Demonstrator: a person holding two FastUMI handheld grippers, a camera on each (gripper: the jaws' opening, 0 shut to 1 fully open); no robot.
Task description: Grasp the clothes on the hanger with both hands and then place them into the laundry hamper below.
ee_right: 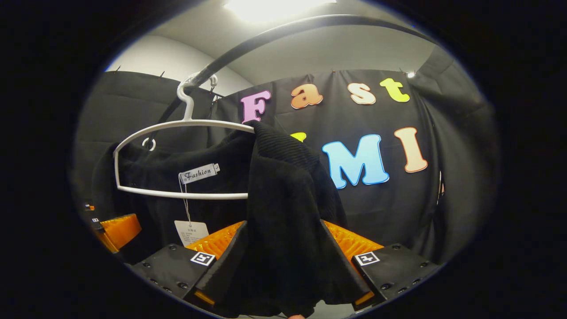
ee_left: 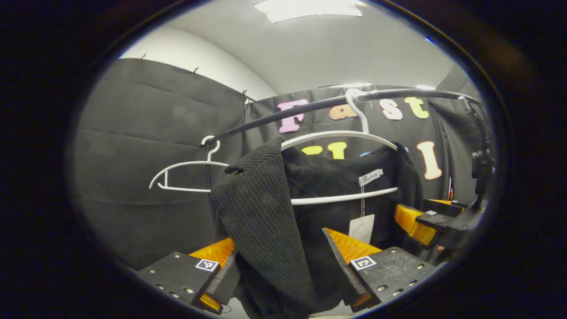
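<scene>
Gripping each shoulder of the soft, limp black garment (ee_left: 266, 208), left gripper (ee_left: 283, 266) and right gripper (ee_right: 283, 261) pinch fabric between fingers; hanger (ee_left: 336, 135) will snag.

left tool (ee_left: 283, 259): screwed plates, square tag markers | right tool (ee_right: 283, 257): same

obstacles: rail (ee_left: 310, 106) above, empty hanger (ee_left: 186, 175) beside garment (ee_left: 266, 212) | free: open space below empty hanger
</scene>
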